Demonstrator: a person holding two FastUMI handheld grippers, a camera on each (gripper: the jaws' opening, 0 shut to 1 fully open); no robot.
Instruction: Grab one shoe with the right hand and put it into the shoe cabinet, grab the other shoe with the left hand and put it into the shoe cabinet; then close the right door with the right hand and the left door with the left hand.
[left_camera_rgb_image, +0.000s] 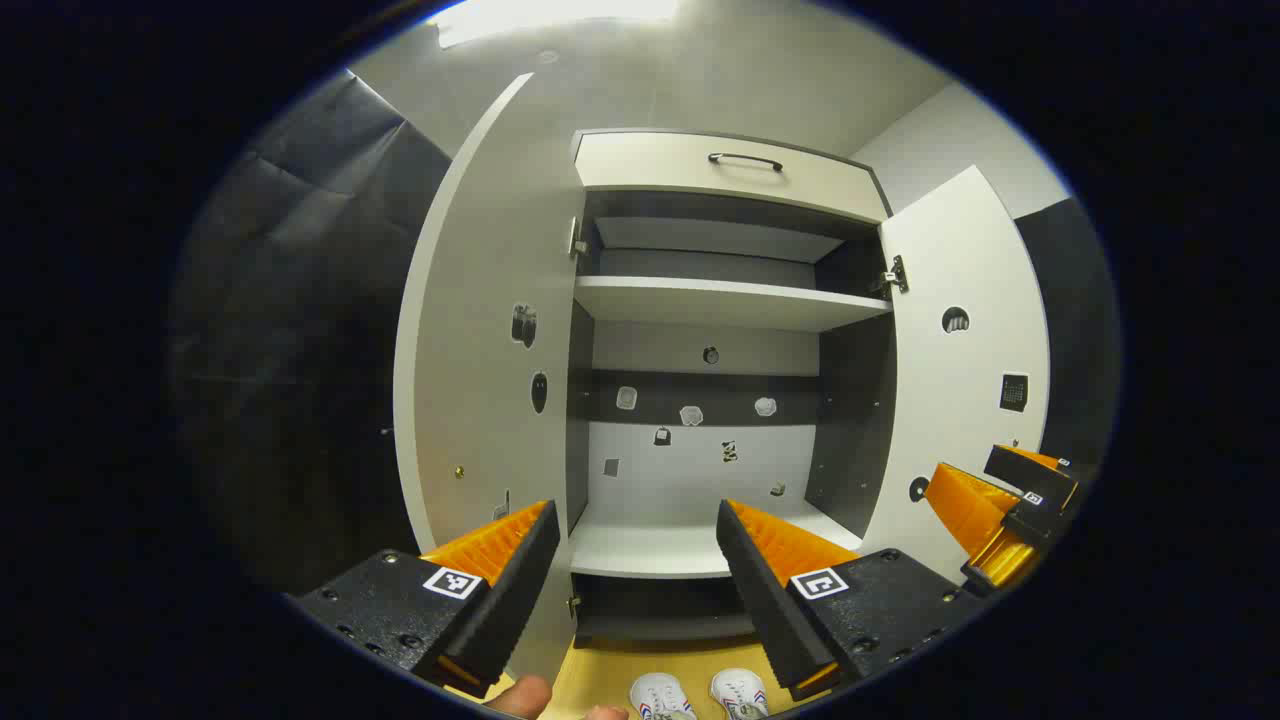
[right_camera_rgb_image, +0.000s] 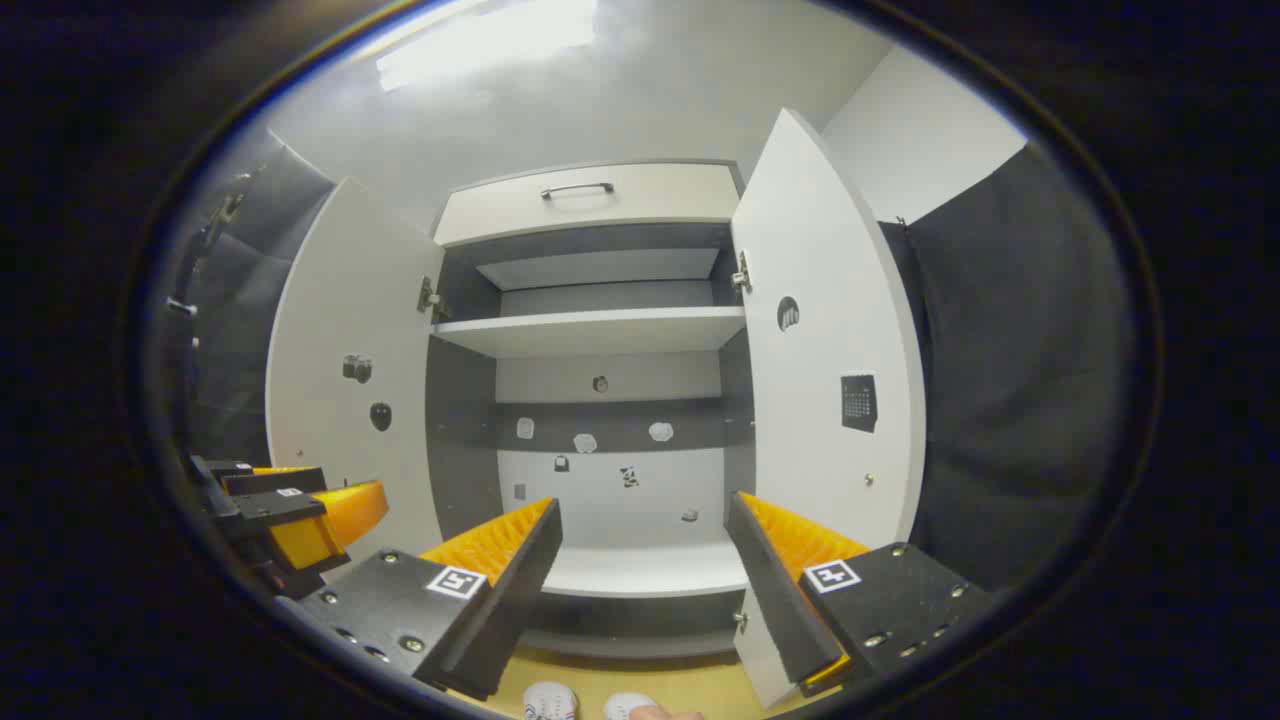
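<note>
booth, shoe cabinet (left_camera_rgb_image: 700, 545) ahead, both doors wide | shoes (left_camera_rgb_image: 700, 695) on floor near front, none shelved | left gripper (left_camera_rgb_image: 635, 545) and right gripper (right_camera_rgb_image: 645, 540) spread, empty | risk: slippery shoe drops, or toe clips shelf edge

two shoes (left_camera_rgb_image: 700, 695) sit side by side on the floor (left_camera_rgb_image: 610, 670) before the open shoe cabinet (left_camera_rgb_image: 700, 400).
</note>
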